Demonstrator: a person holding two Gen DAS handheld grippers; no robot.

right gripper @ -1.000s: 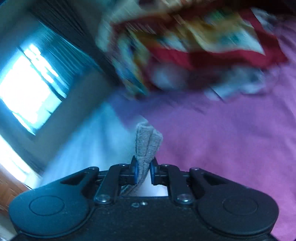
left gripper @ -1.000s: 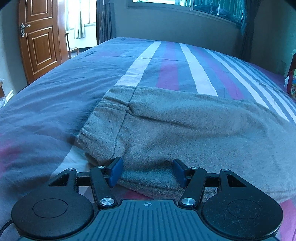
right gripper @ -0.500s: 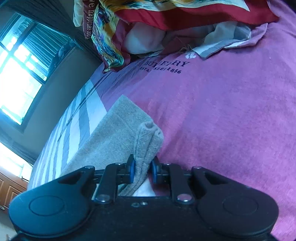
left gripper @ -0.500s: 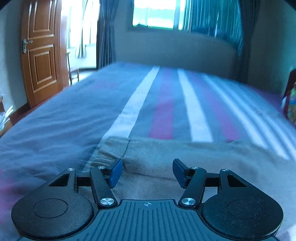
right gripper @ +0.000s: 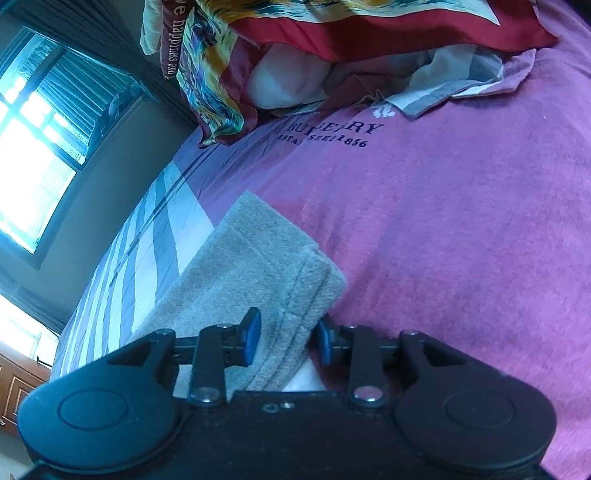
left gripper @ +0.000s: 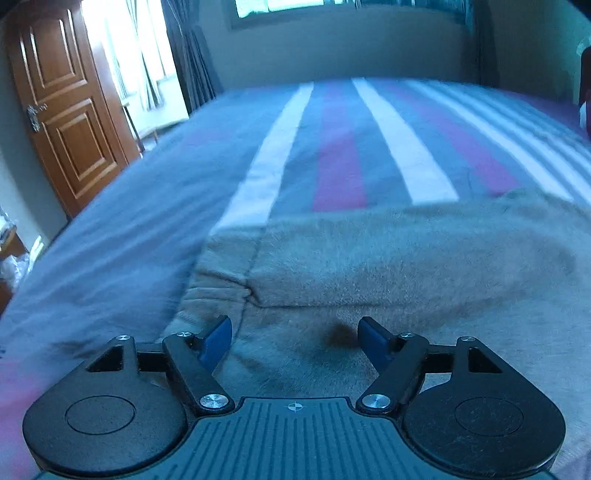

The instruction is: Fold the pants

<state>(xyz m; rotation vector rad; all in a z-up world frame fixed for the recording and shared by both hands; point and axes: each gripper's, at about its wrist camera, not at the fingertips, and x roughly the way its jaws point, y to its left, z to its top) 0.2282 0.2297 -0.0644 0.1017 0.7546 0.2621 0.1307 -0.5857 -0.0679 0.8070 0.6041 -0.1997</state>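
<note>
Grey fleece pants (left gripper: 388,266) lie folded on a bed (left gripper: 129,229) covered in a blue, white and purple striped sheet, a flat soft slab of doubled layers with a seam and gathered band at one end. The left gripper (left gripper: 293,338) hovers low over the near edge of the pants, its blue fingers (left gripper: 218,338) standing wide and opening further, with nothing pinched between them; it seems to have let the cloth settle. The right gripper (right gripper: 284,334) sits at the other end of the pants (right gripper: 258,266), where a stacked hem corner lies between its fingers (right gripper: 251,334); these are at a narrow spread and opening, and the pads no longer press the cloth, probably so the fold can rest in place. Beyond that corner of the pants, on the purple part of the sheet, lies a heap of bright patterned bedding (right gripper: 332,29). A wooden door (left gripper: 62,110) stands far off past the bed's side.
</note>
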